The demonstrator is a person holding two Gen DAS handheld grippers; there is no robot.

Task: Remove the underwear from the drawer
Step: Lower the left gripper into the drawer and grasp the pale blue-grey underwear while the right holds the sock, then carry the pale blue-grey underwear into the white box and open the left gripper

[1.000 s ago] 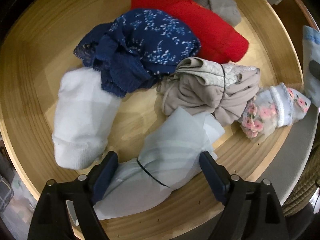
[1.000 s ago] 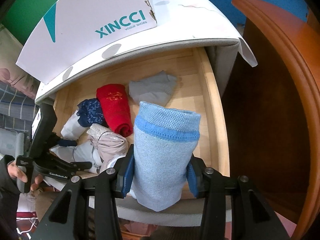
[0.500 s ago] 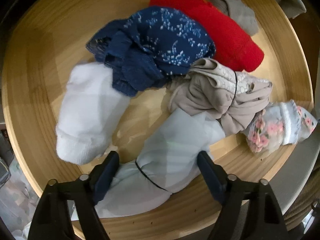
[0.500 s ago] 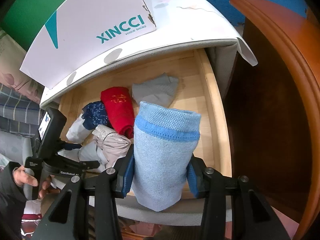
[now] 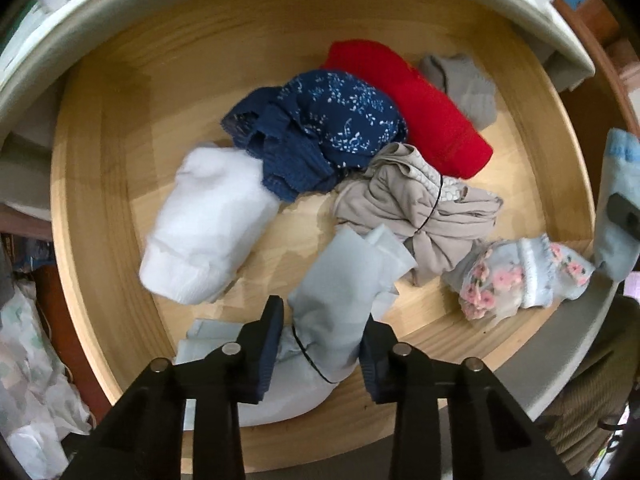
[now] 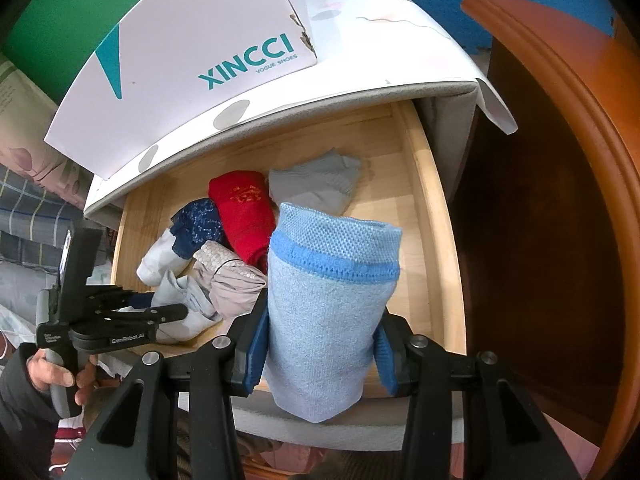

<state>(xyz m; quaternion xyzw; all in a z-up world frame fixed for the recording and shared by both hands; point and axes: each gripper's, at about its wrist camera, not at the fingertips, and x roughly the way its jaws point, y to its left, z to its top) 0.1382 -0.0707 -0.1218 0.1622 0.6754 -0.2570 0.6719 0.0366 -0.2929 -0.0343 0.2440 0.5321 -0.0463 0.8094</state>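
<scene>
The left gripper (image 5: 322, 344) points straight down into the drawer (image 5: 120, 152). Its jaws have just been closing, and now the dark blue pads press on both sides of a pale grey-blue rolled underwear (image 5: 340, 288), which is bound by a thin black band. The far end of this roll reaches out beyond the fingertips, above the wooden floor of the drawer.

Just beyond the left gripper, on its left side, lies a white roll (image 5: 208, 224). Further ahead is a navy piece with white flowers (image 5: 328, 132), and behind it a red roll (image 5: 416, 108) and a grey piece (image 5: 464, 84). To the right of the held roll lies a beige bundle (image 5: 432, 212), also tied with a black band, and further right a small floral piece (image 5: 516, 280).

The right gripper (image 6: 320, 356) is closed on a light blue rolled underwear (image 6: 328, 312) with a brighter blue stripe near its top. It holds this roll upright at the front edge of the drawer. Beyond it, on top of the cabinet, stands a white shoe box (image 6: 192, 52). At the far left of this view a hand (image 6: 56, 376) holds the handle of the left gripper.
</scene>
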